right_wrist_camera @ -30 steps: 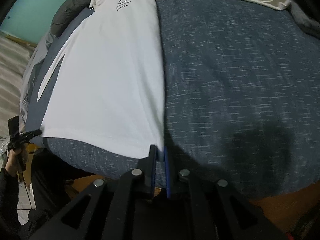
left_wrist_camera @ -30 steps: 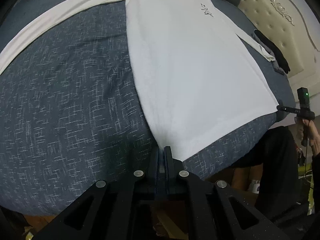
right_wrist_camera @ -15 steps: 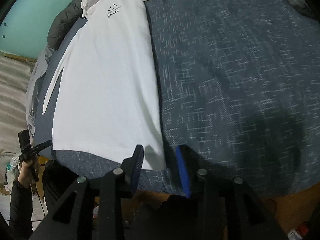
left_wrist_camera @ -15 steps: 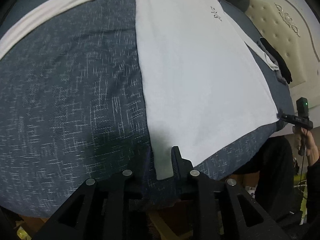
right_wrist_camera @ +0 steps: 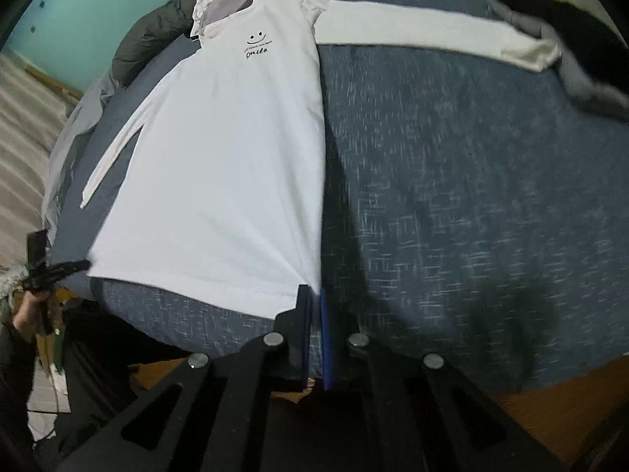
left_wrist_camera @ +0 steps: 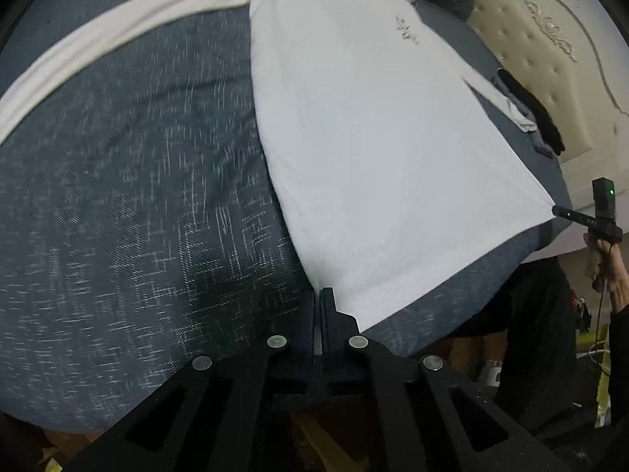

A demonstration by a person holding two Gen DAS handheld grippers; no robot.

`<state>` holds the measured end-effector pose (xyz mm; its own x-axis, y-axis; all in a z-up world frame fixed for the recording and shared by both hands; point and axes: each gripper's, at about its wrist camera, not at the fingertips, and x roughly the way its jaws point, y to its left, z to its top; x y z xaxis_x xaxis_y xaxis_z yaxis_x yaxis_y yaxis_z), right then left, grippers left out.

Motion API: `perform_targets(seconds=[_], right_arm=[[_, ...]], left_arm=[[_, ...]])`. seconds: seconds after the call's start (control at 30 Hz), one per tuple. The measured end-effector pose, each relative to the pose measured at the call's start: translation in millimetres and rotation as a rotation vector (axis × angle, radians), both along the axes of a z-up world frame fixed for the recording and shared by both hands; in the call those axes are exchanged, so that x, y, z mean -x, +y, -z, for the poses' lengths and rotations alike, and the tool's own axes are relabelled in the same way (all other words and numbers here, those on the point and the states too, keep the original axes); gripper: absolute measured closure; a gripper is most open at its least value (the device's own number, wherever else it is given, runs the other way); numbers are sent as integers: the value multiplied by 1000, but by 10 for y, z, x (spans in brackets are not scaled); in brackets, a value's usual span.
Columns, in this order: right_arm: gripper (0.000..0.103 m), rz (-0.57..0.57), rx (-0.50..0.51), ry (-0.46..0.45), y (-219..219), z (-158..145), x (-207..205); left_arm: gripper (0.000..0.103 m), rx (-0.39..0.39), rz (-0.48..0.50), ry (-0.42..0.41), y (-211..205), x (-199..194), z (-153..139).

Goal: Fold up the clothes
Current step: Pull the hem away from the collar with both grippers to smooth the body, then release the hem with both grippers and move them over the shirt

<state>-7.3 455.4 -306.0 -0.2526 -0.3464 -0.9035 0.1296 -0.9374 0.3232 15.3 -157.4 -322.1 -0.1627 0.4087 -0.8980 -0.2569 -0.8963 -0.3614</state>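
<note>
A white long-sleeved shirt (left_wrist_camera: pixel 373 137) (right_wrist_camera: pixel 220 157) with a small smile print lies face up on the blue-grey bedspread (left_wrist_camera: pixel 118 216). One sleeve (right_wrist_camera: pixel 432 27) stretches out sideways; the other lies along the body. My left gripper (left_wrist_camera: pixel 319 295) is at one bottom hem corner, jaws closing tight with the cloth pinched between them. My right gripper (right_wrist_camera: pixel 314 291) pinches the opposite hem corner the same way, its jaws closing onto the fabric. Each gripper also shows in the other's view, the right gripper (left_wrist_camera: pixel 556 210) and the left gripper (right_wrist_camera: pixel 86 264), both at the hem's ends.
Dark and grey garments (right_wrist_camera: pixel 165 27) are piled by the shirt's collar, and a black and grey item (right_wrist_camera: pixel 582 51) lies by the outstretched cuff. A cream tufted headboard (left_wrist_camera: pixel 550 59) borders one side. The bed's near edge drops off just below the hem.
Half a second ago both grippers stood open around the hem corners; now both are shut on them. The right gripper has risen a little with its corner.
</note>
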Motion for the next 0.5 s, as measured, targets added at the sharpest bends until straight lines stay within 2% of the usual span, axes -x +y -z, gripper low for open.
perform_targets(seconds=[0.1,0.27,0.5], right_arm=[[99,-21,-53,-25,-109,96,97],[99,-55,-129,-79,-396,517,39],[98,-49,-129,-122,-366,623,116]], left_arm=[[100,10,1,-1,-30,-14,-10],[100,49,-12,-29,-27,40,170],[99,84,-15,-69,61,76,357]])
